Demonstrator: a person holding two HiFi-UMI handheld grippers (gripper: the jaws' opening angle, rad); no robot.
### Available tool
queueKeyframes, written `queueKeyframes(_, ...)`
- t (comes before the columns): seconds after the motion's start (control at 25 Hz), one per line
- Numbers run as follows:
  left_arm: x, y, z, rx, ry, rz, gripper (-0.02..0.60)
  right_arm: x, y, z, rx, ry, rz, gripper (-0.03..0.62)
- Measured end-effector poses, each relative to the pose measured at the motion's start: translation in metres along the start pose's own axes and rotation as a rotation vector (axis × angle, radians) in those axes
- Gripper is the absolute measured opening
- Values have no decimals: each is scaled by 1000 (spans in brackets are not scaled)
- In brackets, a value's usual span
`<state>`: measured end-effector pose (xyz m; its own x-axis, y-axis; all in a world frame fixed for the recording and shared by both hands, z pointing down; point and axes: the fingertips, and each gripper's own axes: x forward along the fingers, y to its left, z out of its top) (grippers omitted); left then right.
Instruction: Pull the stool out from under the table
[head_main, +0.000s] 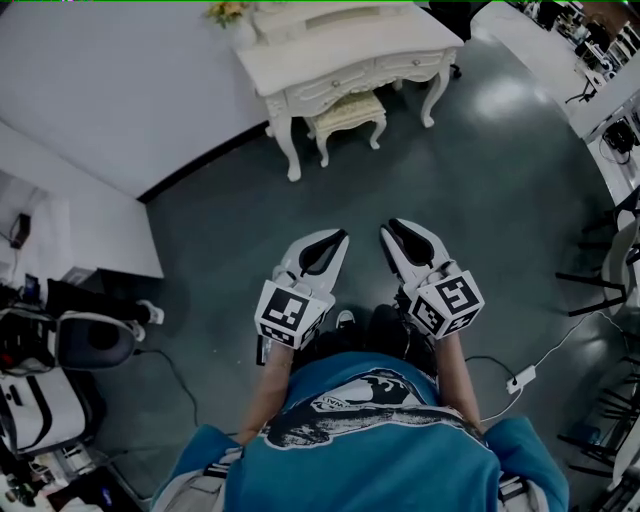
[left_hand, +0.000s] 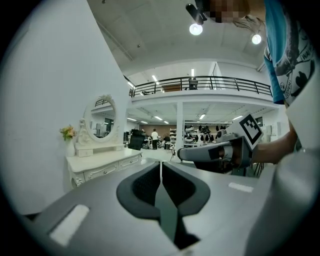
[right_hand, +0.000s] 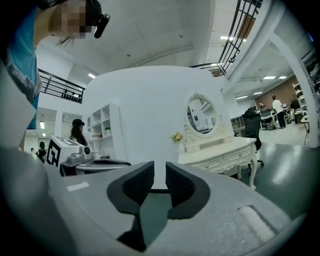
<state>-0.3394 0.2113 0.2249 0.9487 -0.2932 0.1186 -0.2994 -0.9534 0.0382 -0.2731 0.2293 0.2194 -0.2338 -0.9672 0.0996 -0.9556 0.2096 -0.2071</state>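
I am holding both grippers well short of the cream cushioned stool (head_main: 347, 112) tucked under the far white carved worktop (head_main: 365, 45). My left hand-held gripper (head_main: 335, 238) is closed and empty, and my right hand-held gripper (head_main: 393, 230) is slightly parted and empty. I should be stepping closer, opening wide, gripping the seat's near edge and pulling straight back.

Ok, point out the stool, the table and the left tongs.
stool (head_main: 349, 108), head view, cushioned seat
table (head_main: 385, 40), head view, bare top
left tongs (head_main: 335, 240), head view, between the closed tips

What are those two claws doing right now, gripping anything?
Left gripper: closed, holding nothing.
Right gripper: slightly open, holding nothing.
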Motion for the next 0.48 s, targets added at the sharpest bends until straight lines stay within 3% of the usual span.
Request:
queueKeyframes(0.28,26,1,-10,-23,35,-30,17,3,-30,-5,58,10,-31,75)
queueKeyframes(0.48,55,10,-8,-29,42,-11,17,15,-61,-1,70,12,-13,75)
